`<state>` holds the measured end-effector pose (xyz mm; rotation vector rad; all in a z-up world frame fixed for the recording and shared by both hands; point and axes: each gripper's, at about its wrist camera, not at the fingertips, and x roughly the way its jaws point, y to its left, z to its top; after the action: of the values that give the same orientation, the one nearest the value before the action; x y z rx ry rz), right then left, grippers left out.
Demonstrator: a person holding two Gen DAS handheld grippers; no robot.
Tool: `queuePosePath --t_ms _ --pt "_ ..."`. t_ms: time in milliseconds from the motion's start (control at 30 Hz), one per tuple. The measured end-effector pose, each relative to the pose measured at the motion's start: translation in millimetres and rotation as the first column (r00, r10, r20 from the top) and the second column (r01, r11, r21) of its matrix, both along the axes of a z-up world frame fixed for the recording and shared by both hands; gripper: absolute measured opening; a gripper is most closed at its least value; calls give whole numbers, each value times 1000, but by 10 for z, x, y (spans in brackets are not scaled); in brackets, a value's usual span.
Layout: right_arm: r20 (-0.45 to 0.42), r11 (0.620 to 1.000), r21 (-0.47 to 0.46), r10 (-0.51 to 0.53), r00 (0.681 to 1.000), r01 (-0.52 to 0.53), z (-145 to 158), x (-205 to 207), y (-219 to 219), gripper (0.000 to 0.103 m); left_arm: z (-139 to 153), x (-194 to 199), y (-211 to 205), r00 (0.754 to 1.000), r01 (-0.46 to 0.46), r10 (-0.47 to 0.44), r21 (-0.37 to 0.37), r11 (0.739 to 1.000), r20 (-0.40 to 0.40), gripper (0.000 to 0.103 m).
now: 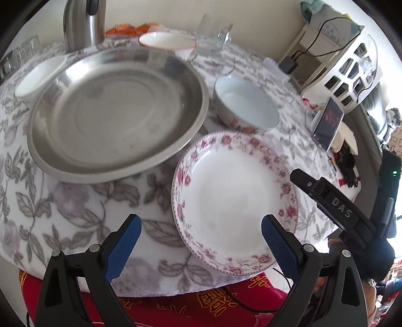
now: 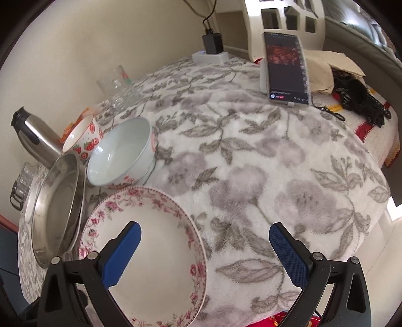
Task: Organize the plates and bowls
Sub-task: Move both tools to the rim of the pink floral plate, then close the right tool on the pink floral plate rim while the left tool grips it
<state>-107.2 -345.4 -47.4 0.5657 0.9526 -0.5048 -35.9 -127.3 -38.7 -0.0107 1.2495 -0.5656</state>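
Observation:
A white plate with a pink floral rim [image 1: 233, 198] [image 2: 150, 246] lies near the table's front edge. Behind it to the left sit stacked steel plates [image 1: 118, 113] [image 2: 57, 208]. A pale blue bowl [image 1: 247, 105] [image 2: 123, 153] stands behind the floral plate. A strawberry-patterned bowl [image 1: 167, 40] [image 2: 84, 138] sits farther back, and a white bowl [image 1: 41, 75] at the far left. My left gripper [image 1: 201, 234] is open above the floral plate's near rim, holding nothing. My right gripper [image 2: 204, 241] is open at that plate's right edge, also holding nothing; it shows in the left wrist view [image 1: 326, 196].
A floral grey-and-white cloth [image 2: 251, 163] covers the table. A steel kettle [image 1: 84, 22] [image 2: 35, 138] and clear glasses [image 1: 213, 37] [image 2: 118, 88] stand at the back. A propped phone [image 2: 286, 68] [image 1: 328, 123], a charger [image 2: 212, 44] and dark fabric [image 2: 356, 98] sit on the right.

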Motion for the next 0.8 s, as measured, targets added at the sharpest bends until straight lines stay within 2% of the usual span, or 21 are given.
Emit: queuePosePath --t_ms 200,267,333,400,433,467,667,700,800 --pt "-40 999 30 23 999 -22 -103 42 53 100 -101 65 37 999 -26 27 13 1000 -28 97" --pt "-43 999 38 16 999 -14 -114 31 43 85 -127 88 52 999 -40 41 18 999 -32 96" --pt "-48 999 41 8 999 -6 -123 25 32 76 -143 107 78 998 -50 51 22 999 -33 92" --pt "-45 998 55 8 999 -6 -131 22 17 63 -165 122 84 998 -57 58 16 998 -40 82" --pt "-42 998 63 8 999 -5 -135 22 12 52 -175 132 93 997 -62 62 10 998 -46 79" --pt "-40 998 69 7 999 -4 -139 20 5 44 -180 140 102 997 -65 65 2 998 -48 71" --pt "-36 995 102 16 999 -12 -176 12 -5 25 -193 156 106 996 -71 70 -24 997 -56 37" --pt "-36 994 106 19 999 -15 -184 14 -4 23 -199 156 103 996 -70 68 -24 997 -57 33" --pt "-42 992 125 30 999 -25 -225 26 11 18 -228 162 88 996 -63 61 -31 998 -68 30"
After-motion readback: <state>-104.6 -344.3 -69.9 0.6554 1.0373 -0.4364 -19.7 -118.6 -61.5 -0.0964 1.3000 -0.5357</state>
